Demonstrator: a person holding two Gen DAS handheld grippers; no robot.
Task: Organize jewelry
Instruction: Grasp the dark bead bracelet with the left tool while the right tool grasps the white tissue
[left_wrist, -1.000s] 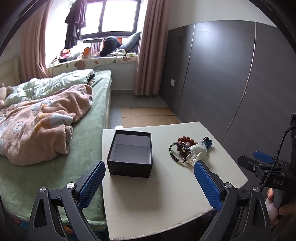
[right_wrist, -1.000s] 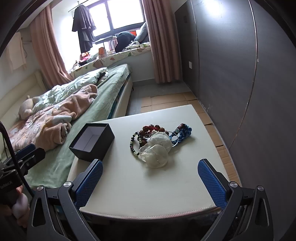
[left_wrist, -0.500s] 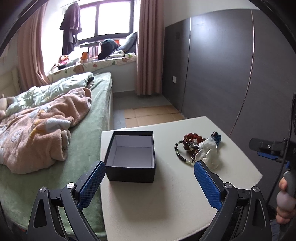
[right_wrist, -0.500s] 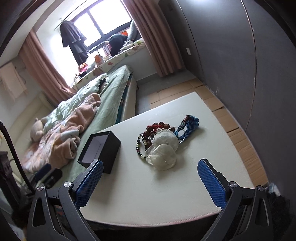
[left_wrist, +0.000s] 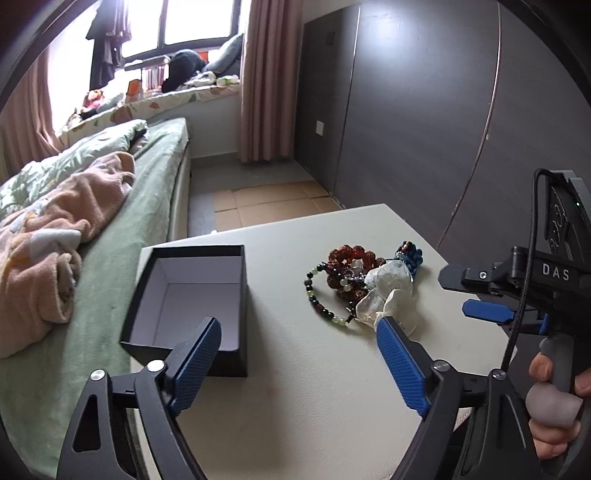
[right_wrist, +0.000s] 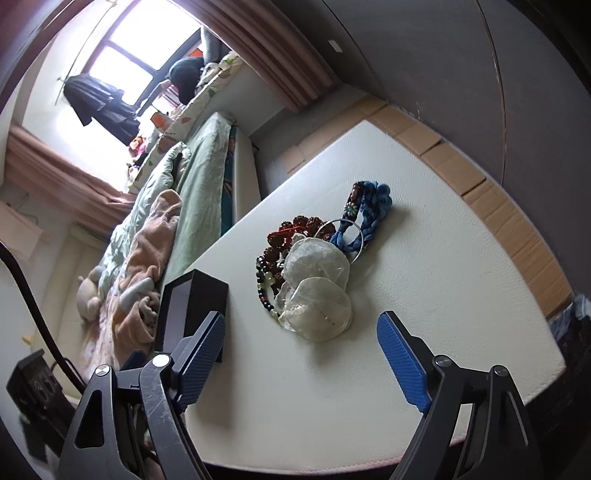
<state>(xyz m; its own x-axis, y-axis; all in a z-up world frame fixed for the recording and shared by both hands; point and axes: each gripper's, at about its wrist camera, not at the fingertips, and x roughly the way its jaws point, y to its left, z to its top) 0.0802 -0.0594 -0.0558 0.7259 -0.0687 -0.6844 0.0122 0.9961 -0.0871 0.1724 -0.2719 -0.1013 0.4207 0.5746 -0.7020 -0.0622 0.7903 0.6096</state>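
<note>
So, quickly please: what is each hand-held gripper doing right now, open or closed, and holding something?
Left hand-held gripper: open, jaws closing, nothing between them.
Right hand-held gripper: open, jaws closing, nothing between them.

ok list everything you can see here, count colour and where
box: one, black outside, white inside, open and empty, left part of table
table: one, cream, beside the bed
bead bracelets: several in a heap, red-brown, green and black, right of box
blue braided piece: one, far end of heap
metal ring: one, silver, in the heap
translucent discs: two, whitish, near end of heap
bed: one, green sheet, pink blanket
curtains: pink, by window
left gripper: jaws closing, nothing between
right gripper: jaws closing, nothing between
hand: one, on the right gripper's handle
</note>
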